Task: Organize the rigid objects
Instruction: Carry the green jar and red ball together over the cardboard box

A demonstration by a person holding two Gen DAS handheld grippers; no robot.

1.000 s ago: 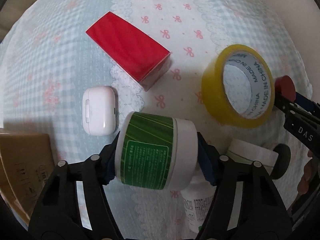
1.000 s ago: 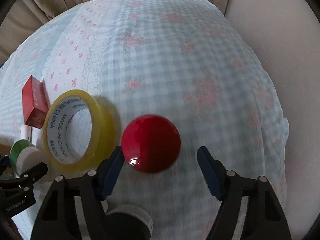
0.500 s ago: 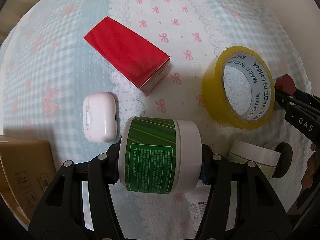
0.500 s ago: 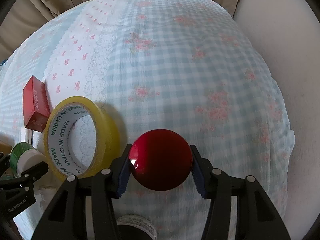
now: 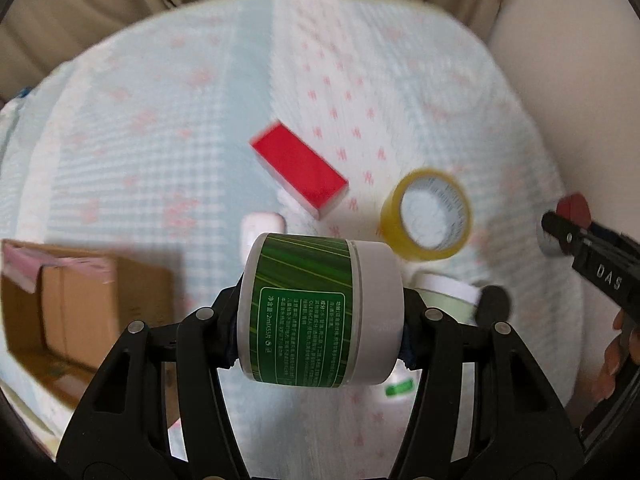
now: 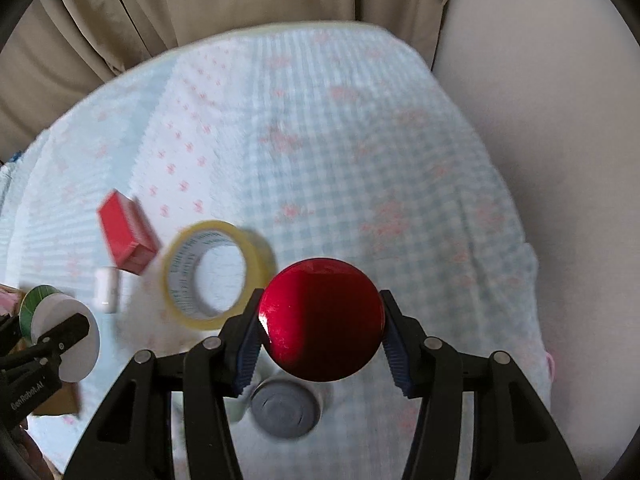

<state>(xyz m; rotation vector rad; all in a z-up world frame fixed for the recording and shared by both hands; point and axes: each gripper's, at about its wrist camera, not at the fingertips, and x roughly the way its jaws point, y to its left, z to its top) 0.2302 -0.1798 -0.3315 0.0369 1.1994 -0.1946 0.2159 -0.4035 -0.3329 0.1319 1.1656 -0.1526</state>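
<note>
My left gripper [image 5: 320, 316] is shut on a green-labelled white jar [image 5: 316, 312] lying sideways between the pads, held above the checked bedspread [image 5: 132, 168]. My right gripper [image 6: 322, 326] is shut on a glossy red round lid or puck [image 6: 322, 316], also lifted off the cloth. The green jar [image 6: 60, 328] shows at the left edge of the right wrist view, and the red object [image 5: 574, 210] at the right edge of the left wrist view.
On the bedspread lie a red box [image 5: 298, 172], a yellow tape roll [image 5: 426, 214], a white earbud case [image 5: 260, 228], a pale green jar with white lid [image 5: 444, 294] and a grey-capped container [image 6: 286, 406]. An open cardboard box [image 5: 80, 304] sits at left. Curtains hang behind.
Both grippers closed on their objects, then rose well above the bed; the items on the cloth now look smaller and the curtains and cardboard box came into view.
</note>
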